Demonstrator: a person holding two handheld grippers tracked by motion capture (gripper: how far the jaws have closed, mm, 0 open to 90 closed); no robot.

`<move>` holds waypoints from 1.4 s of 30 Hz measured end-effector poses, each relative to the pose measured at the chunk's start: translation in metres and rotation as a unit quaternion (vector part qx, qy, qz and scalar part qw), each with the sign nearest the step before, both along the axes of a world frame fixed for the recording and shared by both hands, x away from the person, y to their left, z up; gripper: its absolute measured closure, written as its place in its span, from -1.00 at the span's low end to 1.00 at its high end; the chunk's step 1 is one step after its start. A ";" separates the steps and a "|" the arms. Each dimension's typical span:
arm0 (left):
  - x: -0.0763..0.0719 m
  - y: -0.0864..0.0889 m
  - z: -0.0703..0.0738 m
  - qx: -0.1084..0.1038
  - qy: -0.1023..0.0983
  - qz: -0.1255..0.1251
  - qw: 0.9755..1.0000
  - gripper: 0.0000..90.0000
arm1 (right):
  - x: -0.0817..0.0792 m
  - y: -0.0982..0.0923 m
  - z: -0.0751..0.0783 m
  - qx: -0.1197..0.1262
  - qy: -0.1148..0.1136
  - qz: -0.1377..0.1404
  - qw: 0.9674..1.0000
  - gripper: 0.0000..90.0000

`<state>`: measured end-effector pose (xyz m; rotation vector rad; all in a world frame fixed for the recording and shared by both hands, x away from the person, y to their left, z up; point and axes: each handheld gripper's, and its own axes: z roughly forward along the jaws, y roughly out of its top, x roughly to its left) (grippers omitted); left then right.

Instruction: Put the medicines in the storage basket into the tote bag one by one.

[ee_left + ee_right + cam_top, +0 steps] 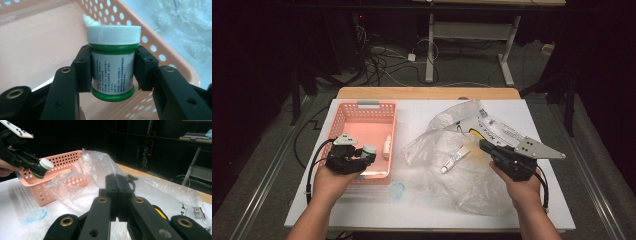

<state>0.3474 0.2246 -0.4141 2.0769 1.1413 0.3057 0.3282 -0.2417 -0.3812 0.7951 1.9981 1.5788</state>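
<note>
So a small green jar [113, 68] with a white ribbed lid and a white printed label is pinched by the left gripper [113, 72], its 2 black pads pressed flat against the label on either side, just under the lid. The jar is held above the inside of the pink basket [343, 116], near the basket's front right corner as seen in the high view, and it can't be told for sure whether its base is touching the basket floor. In the right gripper view the same jar [42, 168] is seen tilted, lid pointing toward the bag side. A small white bottle [387, 146] is lying inside the basket by its right wall, a bit beyond the jar. Over on the right, the right gripper [482, 144] is kept with its 2 jaws pressed together on nothing, pads flush against each other in its own view, and it's parked over the crumpled clear plastic bag [462, 180]. A white tube [455, 159] is lying on the bag just left of that gripper's tips, apart from them. A faint blue smudge [397, 190] is seen on the white table [412, 212] near the basket's front right corner.
</note>
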 end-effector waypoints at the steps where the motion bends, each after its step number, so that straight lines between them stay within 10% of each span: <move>1: -0.001 -0.001 -0.001 -0.003 -0.006 -0.001 1.000 0.20 | 0.000 0.000 0.000 0.000 0.000 0.000 1.000 1.00; 10: -0.012 -0.007 0.001 -0.025 -0.050 -0.010 0.998 0.20 | 0.001 0.001 0.000 -0.001 -0.001 -0.002 1.000 1.00; 42: -0.048 -0.070 0.017 -0.080 -0.085 -0.104 0.988 0.20 | -0.001 0.004 0.000 -0.004 -0.003 0.004 1.000 1.00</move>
